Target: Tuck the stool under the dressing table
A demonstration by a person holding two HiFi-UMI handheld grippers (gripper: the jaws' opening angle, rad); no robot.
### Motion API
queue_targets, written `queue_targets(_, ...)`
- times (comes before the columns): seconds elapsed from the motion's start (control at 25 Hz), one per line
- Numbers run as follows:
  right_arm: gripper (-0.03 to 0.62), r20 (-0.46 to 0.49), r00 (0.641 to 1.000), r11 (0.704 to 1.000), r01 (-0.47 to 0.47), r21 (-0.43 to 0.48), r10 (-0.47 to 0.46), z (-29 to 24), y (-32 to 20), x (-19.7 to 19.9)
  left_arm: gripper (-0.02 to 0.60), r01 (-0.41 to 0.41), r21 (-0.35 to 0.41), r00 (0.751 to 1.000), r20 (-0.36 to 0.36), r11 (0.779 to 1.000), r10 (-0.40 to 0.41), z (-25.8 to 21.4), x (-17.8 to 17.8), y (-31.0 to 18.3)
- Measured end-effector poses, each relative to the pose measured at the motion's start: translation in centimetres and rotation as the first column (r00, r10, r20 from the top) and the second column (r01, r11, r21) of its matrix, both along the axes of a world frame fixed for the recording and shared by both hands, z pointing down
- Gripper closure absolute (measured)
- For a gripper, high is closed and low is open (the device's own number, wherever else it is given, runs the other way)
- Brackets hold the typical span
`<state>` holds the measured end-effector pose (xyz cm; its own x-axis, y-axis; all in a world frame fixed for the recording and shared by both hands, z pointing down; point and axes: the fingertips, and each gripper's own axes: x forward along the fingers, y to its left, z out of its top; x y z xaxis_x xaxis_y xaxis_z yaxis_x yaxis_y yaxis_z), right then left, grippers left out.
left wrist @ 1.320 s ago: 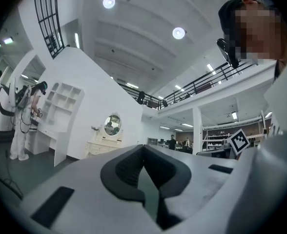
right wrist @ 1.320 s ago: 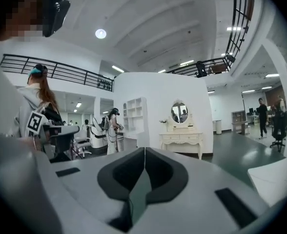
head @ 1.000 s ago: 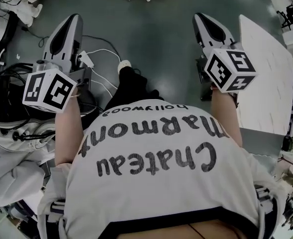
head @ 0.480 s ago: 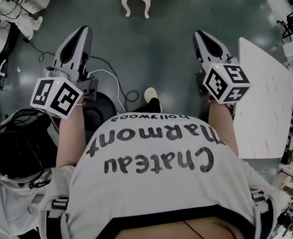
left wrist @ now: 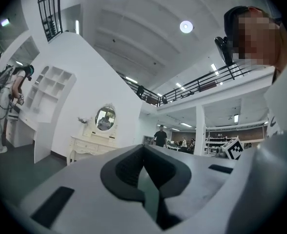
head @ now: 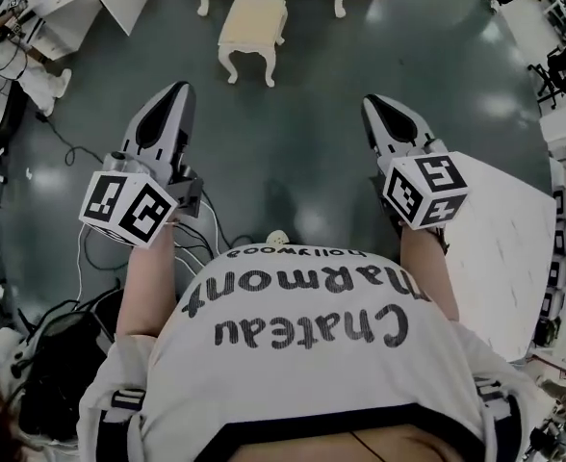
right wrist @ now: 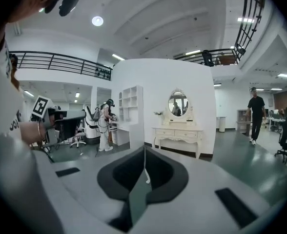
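Dark green floor, loose cables at left, white panel at right, white shelf unit

The person's white shirt, well behind the jaws of the left gripper and the right gripper, bears black lettering, upside down in the head view: "Chateau Marmont", with a smaller "Hollywood" on the side nearer the jaws.

The head view looks steeply down over the person's shirt to the floor, with the stool far off at top centre. Each gripper view looks roughly level along its own fingers. Both show the distant dressing table, at lower left in the left gripper view and just right of centre in the right gripper view.
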<state>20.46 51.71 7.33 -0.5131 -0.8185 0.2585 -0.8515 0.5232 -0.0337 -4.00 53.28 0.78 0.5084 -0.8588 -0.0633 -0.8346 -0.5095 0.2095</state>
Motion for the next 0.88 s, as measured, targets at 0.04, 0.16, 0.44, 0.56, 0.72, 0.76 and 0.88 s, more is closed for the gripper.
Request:
queue_targets(0.04, 0.568, -0.002, 1.0, 1.0, -0.006, -0.008, 0.006, 0.6, -1.3, 0.5, 0.558, -0.006, -0.005, 1.0, -0.005, 1.0, 0.006, 0.4, 0.7, -1.2)
queue_targets(0.16, 0.568, -0.002, 1.0, 0.999, -0.02, -0.04, 0.02, 2.3, -5.1, 2.6, 0.558, -0.011, -0.041, 0.999, -0.035, 0.999, 0.01, 1.9, 2.7, -4.9)
queue_targets(0.44, 0.568, 0.004, 1.0, 0.995, -0.007, -0.099, 0.007, 5.3, -16.5, 8.2, 0.558, -0.003, -0.136, 0.999, -0.046, 0.991, -0.003, 5.2, 7.5, -13.6)
queue_targets(0.56, 0.568, 0.016, 0.999, 0.995, 0.031, -0.099, -0.03, 5.8, -22.8, 8.5, 0.56, 0.039, -0.134, 0.994, -0.093, 0.99, -0.052, 5.3, 7.8, -19.2)
queue_targets(0.72, 0.568, 0.042, 0.993, 0.99, 0.116, -0.078, -0.113, 3.1, -30.9, 8.2, 0.558, 0.097, -0.123, 0.988, -0.107, 0.988, -0.11, 3.6, 8.4, -26.1)
queue_targets(0.76, 0.568, 0.063, 0.99, 0.989, 0.131, -0.067, -0.127, 2.3, -32.7, 8.2, 0.558, 0.111, -0.116, 0.987, -0.107, 0.987, -0.124, 3.1, 8.7, -27.4)
queue_targets(0.88, 0.568, 0.132, 0.982, 0.989, 0.142, -0.034, -0.136, 0.8, -36.6, 8.2, 0.558, 0.133, -0.105, 0.984, -0.102, 0.986, -0.143, 2.9, 9.1, -29.5)
